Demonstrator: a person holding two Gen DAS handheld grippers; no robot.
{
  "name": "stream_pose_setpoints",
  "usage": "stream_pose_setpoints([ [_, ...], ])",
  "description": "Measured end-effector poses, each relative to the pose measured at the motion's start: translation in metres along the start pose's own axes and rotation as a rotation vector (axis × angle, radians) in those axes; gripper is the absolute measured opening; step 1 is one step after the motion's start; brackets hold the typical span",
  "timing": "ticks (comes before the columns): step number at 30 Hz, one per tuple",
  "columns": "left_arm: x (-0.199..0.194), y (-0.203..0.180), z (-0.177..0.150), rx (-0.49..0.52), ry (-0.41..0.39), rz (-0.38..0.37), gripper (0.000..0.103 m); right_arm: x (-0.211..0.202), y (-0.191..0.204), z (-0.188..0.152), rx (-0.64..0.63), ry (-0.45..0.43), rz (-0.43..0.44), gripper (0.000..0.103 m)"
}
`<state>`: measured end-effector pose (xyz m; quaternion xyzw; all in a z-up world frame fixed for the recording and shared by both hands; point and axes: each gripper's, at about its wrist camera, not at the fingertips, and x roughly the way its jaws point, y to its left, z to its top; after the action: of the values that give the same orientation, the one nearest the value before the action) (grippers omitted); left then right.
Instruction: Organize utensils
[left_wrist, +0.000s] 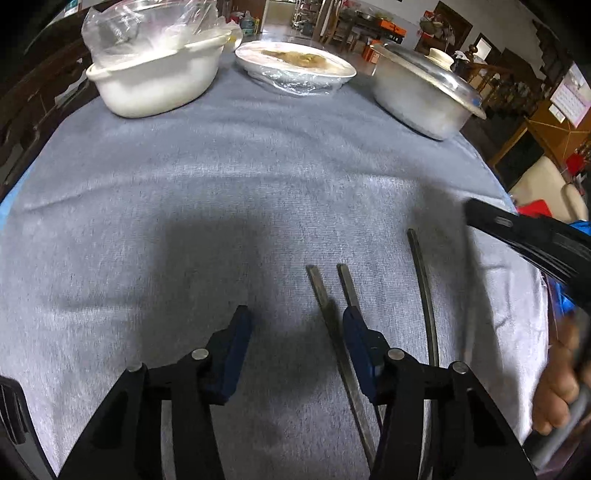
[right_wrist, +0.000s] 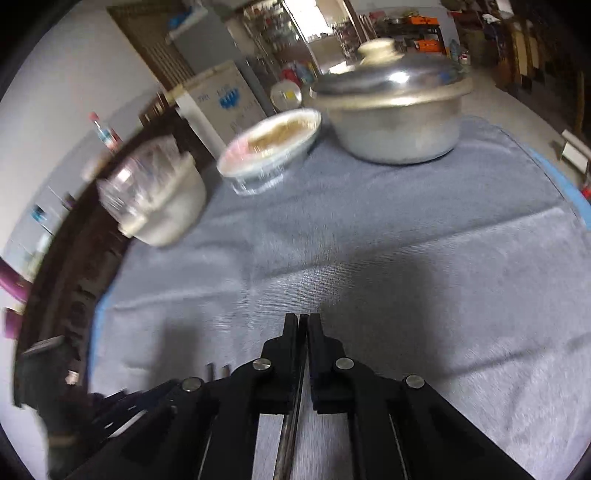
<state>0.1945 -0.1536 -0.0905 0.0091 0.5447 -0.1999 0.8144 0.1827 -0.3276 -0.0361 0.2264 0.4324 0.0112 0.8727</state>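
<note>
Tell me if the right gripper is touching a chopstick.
Touching. The right wrist view shows the right gripper shut on a metal chopstick that runs between its pads.

Three slim metal utensil handles lie on the grey cloth over the bench, all pointing roughly away toward the far dishes. Only their long, flat, dull-steel handles show; what kind of utensil each is cannot be told. The left one (left_wrist: 325, 295) and the middle one (left_wrist: 347, 282) lie close together, nearly parallel, their squared-off ends almost level. The third (left_wrist: 424, 291) lies apart to their right, reaches further up the cloth and looks slightly curved. A fourth metal utensil (right_wrist: 293, 417) is off the cloth, a thin dark-steel strip pinched edge-on between the closed fingers of the right gripper (right_wrist: 303, 317), its top end level with the fingertips.
</note>
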Motion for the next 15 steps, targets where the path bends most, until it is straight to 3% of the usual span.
stream_pose_setpoints([
  [2,0.004,-0.005,0.005,0.011,0.0,0.014,0.051,-0.023,-0.009,-0.003,0.037,-0.038,0.056,0.006],
  [3,0.005,-0.008,0.006,0.021,-0.003,0.024,0.046,-0.034,-0.012,-0.004,0.057,-0.054,0.087,0.006],
  [5,0.008,-0.011,0.009,0.043,-0.011,0.077,0.032,-0.053,-0.019,-0.006,0.096,-0.093,0.131,0.006],
  [7,0.009,-0.009,0.01,0.044,-0.015,0.079,0.01,-0.075,-0.027,-0.011,0.123,-0.137,0.169,0.006],
  [15,-0.015,0.024,-0.007,-0.025,-0.063,0.073,0.005,-0.144,-0.052,-0.04,0.212,-0.281,0.212,0.006],
])
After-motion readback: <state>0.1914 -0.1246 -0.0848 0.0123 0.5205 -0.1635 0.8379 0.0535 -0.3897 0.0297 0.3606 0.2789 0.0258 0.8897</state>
